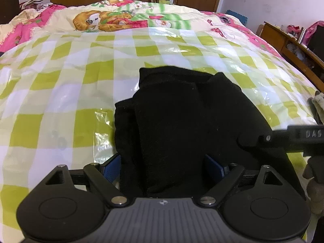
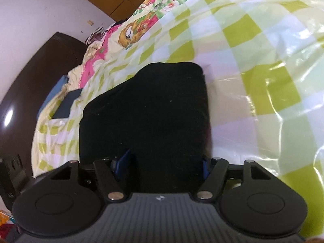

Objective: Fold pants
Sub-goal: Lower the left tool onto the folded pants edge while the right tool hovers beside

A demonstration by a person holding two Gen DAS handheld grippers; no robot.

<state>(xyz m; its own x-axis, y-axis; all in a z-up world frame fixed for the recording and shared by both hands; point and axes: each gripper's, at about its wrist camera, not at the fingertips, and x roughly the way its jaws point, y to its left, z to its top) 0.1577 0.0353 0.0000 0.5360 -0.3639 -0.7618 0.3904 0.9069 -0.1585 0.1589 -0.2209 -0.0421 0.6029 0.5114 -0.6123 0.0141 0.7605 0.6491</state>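
Green and white checks cover the shiny sheet (image 1: 60,77) on the bed, with a cartoon quilt (image 1: 113,18) behind it and wooden wardrobe doors at the far wall.

On this sheet lie the black pants (image 1: 178,113), already folded into a thick bundle of several layers, so I judge the task is close to its end; perhaps one last fold or some smoothing is left. The bundle is longer than it is wide, and its long axis runs away from the person, towards the quilt, with the far end rounded.

The left gripper (image 1: 162,168) has its jaws spread wide, with the near end of the pants between the blue pads. The right gripper (image 2: 165,165) stands around the cloth too; whether its pads press, I cannot tell.
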